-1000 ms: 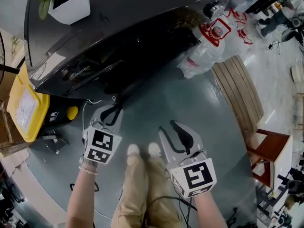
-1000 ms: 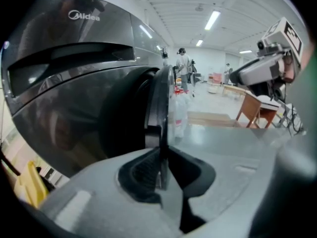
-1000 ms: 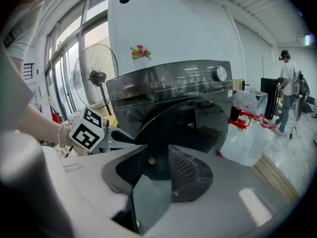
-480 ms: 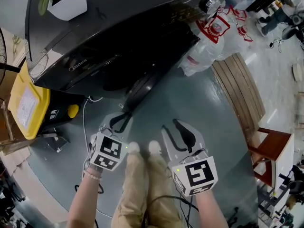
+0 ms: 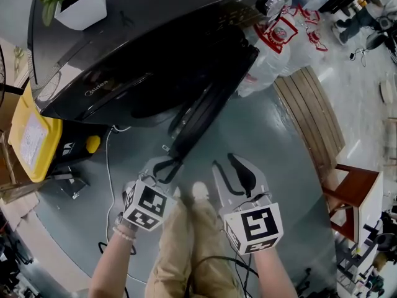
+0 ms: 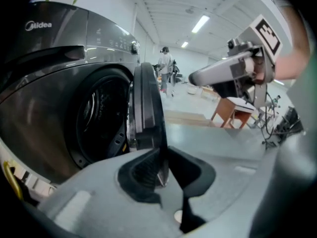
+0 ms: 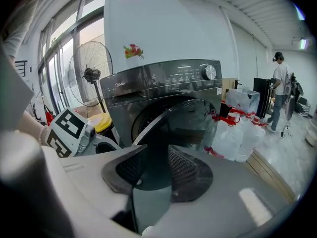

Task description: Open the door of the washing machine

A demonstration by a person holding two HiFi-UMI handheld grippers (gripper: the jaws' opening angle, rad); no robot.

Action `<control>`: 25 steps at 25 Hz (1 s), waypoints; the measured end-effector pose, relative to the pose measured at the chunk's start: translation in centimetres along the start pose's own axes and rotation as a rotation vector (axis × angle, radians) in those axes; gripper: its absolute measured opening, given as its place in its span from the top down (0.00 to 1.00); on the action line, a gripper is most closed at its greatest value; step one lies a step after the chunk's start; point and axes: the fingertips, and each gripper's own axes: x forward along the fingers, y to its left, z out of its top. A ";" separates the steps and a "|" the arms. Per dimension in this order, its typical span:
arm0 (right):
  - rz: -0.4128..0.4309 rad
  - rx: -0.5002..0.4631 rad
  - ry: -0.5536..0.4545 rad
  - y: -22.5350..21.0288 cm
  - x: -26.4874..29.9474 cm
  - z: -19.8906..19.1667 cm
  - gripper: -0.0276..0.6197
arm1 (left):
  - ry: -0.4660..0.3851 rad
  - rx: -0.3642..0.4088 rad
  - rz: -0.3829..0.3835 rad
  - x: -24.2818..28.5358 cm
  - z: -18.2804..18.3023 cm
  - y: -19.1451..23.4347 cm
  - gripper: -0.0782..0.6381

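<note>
Seen from above, the person's trousered legs (image 5: pixel 186 247) and pale shoes (image 5: pixel 200 191) stand on a grey-green floor (image 5: pixel 260 135), with a hand-held gripper in each hand.

The left hand-held gripper (image 5: pixel 166 168) reaches forward and down to the free edge of the washing machine's door (image 5: pixel 201 113). In the left gripper view its jaws stand narrow, clamped on that thin edge. They have just eased apart a little, with the edge between the ribbed pads (image 6: pixel 143 170).

The right hand-held gripper (image 5: pixel 239 174) hovers just beside it, over the floor. Its jaws are moderately apart and hold nothing.

The round, dark door stands partly open. It angles out from the front of the machine toward the person, hinged at its far end. The left gripper view shows the drum opening (image 6: pixel 96 120) uncovered behind it.

The washing machine (image 5: pixel 124 48) is dark grey and glossy. On its top sits a white pot (image 5: pixel 80 8) with a green plant.

To the left of the machine lies a yellow bin (image 5: pixel 34 138). To its right are shrink-wrapped packs of water bottles (image 5: pixel 273 61), then a wooden pallet (image 5: pixel 310 120) and a wooden stool (image 5: pixel 353 197).
</note>
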 end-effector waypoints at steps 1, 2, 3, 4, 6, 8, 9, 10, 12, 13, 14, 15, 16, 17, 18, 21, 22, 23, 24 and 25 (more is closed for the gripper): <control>-0.007 0.003 -0.001 -0.1 0.0 0.0 0.78 | -0.006 0.001 -0.016 0.1 0.1 -0.4 0.82; -0.013 0.007 -0.002 -0.2 0.1 0.0 0.78 | -0.010 0.003 -0.032 0.3 0.2 -0.8 0.82; -0.018 0.011 -0.004 -0.2 0.2 0.0 0.78 | -0.013 0.005 -0.049 0.4 0.3 -1.2 0.82; -0.022 0.015 -0.005 -0.2 0.3 0.1 0.78 | -0.015 0.006 -0.066 0.5 0.3 -1.6 0.82; -0.034 0.025 -0.010 -0.2 0.5 0.3 0.78 | -0.022 0.005 -0.098 0.7 0.5 -2.3 0.82; -0.048 0.041 -0.015 -0.4 0.7 0.6 0.75 | -0.038 0.003 -0.124 0.6 0.9 -2.8 0.82; -0.056 0.051 -0.018 -0.5 0.9 0.8 0.73 | -0.047 0.002 -0.133 0.6 1.2 -3.0 0.82; -0.064 0.060 -0.021 -0.6 1.0 1.0 0.70 | -0.056 0.004 -0.139 0.4 1.6 -3.1 0.82; -0.079 0.077 -0.030 -0.7 1.5 1.4 0.66 | -0.075 0.012 -0.140 0.0 2.2 -3.0 0.82; -0.086 0.086 -0.035 -0.7 1.7 1.6 0.64 | -0.087 0.013 -0.136 -0.3 2.5 -2.8 0.84; -0.093 0.096 -0.039 -0.6 2.0 1.7 0.63 | -0.101 0.012 -0.128 -0.7 2.8 -2.5 0.85; -0.102 0.108 -0.043 -0.6 2.3 1.9 0.61 | -0.114 0.011 -0.117 -1.1 3.1 -2.2 0.88; -0.111 0.123 -0.047 -0.5 2.6 2.0 0.61 | -0.125 0.010 -0.104 -1.5 3.3 -1.7 0.90; -0.122 0.138 -0.048 -0.5 2.9 2.0 0.61 | -0.133 0.010 -0.091 -2.0 3.4 -1.3 0.90; -0.133 0.153 -0.047 -0.5 3.1 2.0 0.61 | -0.139 0.010 -0.080 -2.4 3.6 -0.9 0.90; -0.152 0.186 -0.033 -0.5 3.7 1.9 0.61 | -0.148 0.006 -0.058 -3.5 3.7 0.1 0.90; -0.152 0.194 -0.032 -0.4 3.9 1.8 0.61 | -0.151 0.005 -0.053 -3.8 3.7 0.4 0.90; -0.152 0.202 -0.033 -0.4 4.1 1.7 0.61 | -0.153 0.005 -0.048 -4.0 3.6 0.6 0.90; -0.153 0.209 -0.032 -0.4 4.3 1.5 0.61 | -0.152 0.005 -0.044 -4.1 3.5 0.8 0.90; -0.156 0.214 -0.028 -0.4 4.5 1.3 0.61 | -0.150 0.006 -0.040 -4.3 3.4 1.0 0.90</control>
